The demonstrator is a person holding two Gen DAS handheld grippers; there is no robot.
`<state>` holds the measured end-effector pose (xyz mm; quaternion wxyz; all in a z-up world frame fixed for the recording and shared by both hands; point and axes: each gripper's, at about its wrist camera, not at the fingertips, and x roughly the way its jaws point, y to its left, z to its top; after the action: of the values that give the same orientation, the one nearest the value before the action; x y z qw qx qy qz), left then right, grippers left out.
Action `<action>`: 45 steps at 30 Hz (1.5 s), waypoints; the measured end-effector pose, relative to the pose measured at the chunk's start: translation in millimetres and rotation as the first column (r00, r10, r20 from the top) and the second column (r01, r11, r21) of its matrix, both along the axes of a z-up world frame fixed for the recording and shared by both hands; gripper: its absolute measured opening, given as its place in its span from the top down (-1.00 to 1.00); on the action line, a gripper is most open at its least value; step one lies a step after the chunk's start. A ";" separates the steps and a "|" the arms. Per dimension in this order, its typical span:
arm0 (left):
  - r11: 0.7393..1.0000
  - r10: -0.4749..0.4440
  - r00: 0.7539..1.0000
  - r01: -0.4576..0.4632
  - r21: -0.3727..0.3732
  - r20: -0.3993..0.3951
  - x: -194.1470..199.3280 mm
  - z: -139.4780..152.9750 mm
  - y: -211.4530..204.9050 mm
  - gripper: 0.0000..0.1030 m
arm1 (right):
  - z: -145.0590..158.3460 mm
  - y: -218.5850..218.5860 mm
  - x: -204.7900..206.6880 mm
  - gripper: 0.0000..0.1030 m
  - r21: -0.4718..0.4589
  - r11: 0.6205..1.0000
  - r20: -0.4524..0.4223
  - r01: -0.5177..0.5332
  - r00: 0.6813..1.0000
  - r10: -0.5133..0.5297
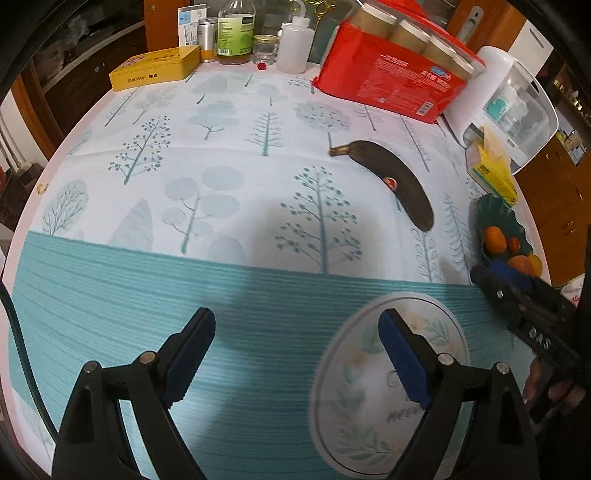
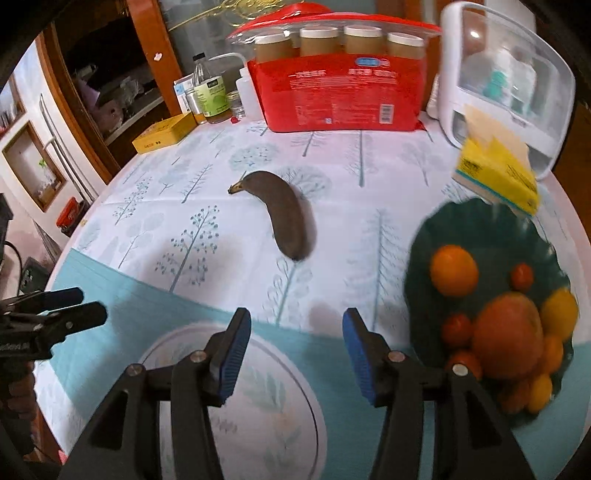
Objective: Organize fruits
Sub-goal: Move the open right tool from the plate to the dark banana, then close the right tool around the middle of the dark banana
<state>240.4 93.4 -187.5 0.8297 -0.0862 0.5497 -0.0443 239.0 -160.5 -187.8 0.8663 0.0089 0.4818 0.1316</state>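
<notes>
A very dark, overripe banana (image 1: 391, 181) (image 2: 284, 218) lies on the tree-print tablecloth, beyond both grippers. A dark green leaf-shaped dish (image 1: 495, 214) (image 2: 461, 221) at the right holds an orange (image 2: 453, 270), a larger orange fruit (image 2: 508, 339) and several small tomatoes. A white floral plate (image 1: 354, 406) (image 2: 266, 417) sits near the front edge. My left gripper (image 1: 295, 321) is open and empty, with its right finger over the plate. My right gripper (image 2: 295, 319) is open and empty between the plate and the dish. Each gripper shows in the other's view: right (image 1: 491, 273), left (image 2: 88, 304).
Along the back stand a red pack of paper cups (image 2: 340, 92), a yellow tin (image 1: 155, 68), bottles and jars (image 1: 236, 33) and a white appliance with a clear lid (image 2: 506, 74). A yellow tissue pack (image 2: 495, 173) lies behind the dish.
</notes>
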 end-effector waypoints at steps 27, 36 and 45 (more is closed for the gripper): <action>0.995 -0.021 0.998 0.026 -0.099 0.051 66.4 -19.5 29.7 -0.73 | -42.2 59.7 118.5 -0.02 -0.099 0.992 0.047 -0.082 0.995 0.087; 0.995 -0.029 0.998 0.034 -0.093 0.059 70.0 -23.7 22.3 -0.73 | -51.3 61.5 123.1 0.14 -0.088 0.994 0.042 -0.071 0.996 0.075; 0.996 -0.024 0.997 0.029 -0.082 0.069 68.0 -23.0 22.1 -0.73 | -48.6 57.7 121.5 0.30 -0.088 0.994 0.042 -0.068 0.997 0.072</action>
<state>308.3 115.5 -210.5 0.8430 -0.1116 0.5200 -0.0809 360.5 -102.9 -236.4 0.8713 -0.0486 0.4675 0.1409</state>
